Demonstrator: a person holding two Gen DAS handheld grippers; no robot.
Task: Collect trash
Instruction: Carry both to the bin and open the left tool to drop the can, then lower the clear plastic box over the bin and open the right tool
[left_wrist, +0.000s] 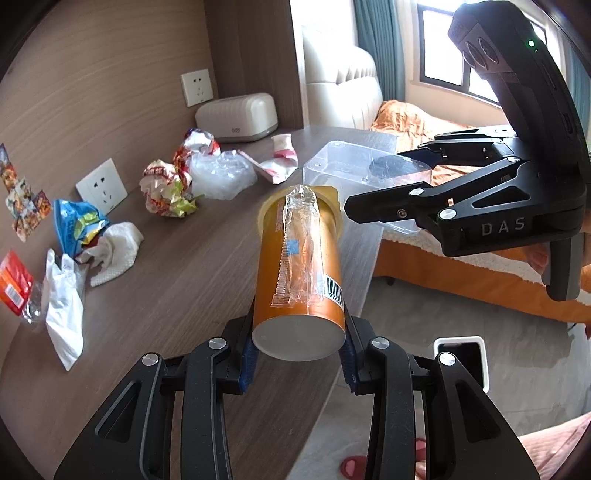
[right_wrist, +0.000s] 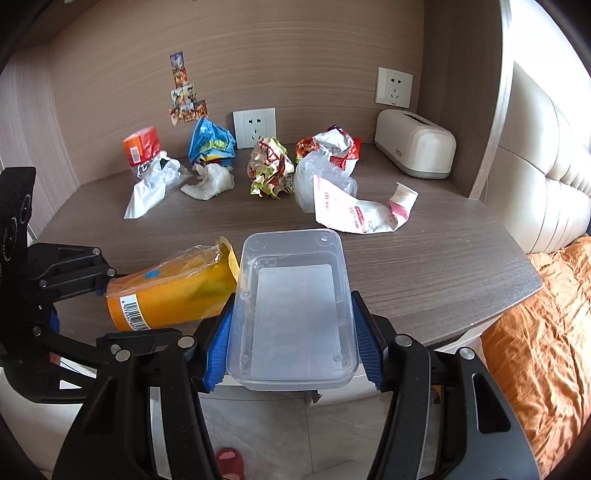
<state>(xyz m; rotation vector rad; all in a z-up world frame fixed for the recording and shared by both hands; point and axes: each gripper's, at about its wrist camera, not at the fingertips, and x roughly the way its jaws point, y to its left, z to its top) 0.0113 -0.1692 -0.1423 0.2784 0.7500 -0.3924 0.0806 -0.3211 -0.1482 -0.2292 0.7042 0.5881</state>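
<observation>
I have the left gripper (left_wrist: 297, 360) clenched on the base of the orange cup (left_wrist: 301, 266), tipped mouth-first toward the tub (right_wrist: 293, 306). My right gripper (right_wrist: 291, 339) grips the tub by its long walls, held at the surface (right_wrist: 424, 258) edge as the bin. Wrappers (right_wrist: 269, 168) lie beyond the tub, uncollected.

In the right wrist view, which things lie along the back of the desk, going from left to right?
Orange-red carton → blue crumpled snack bag → yellow-green crumpled wrapper → red and white crumpled bag → cream ribbed tissue box.
</observation>
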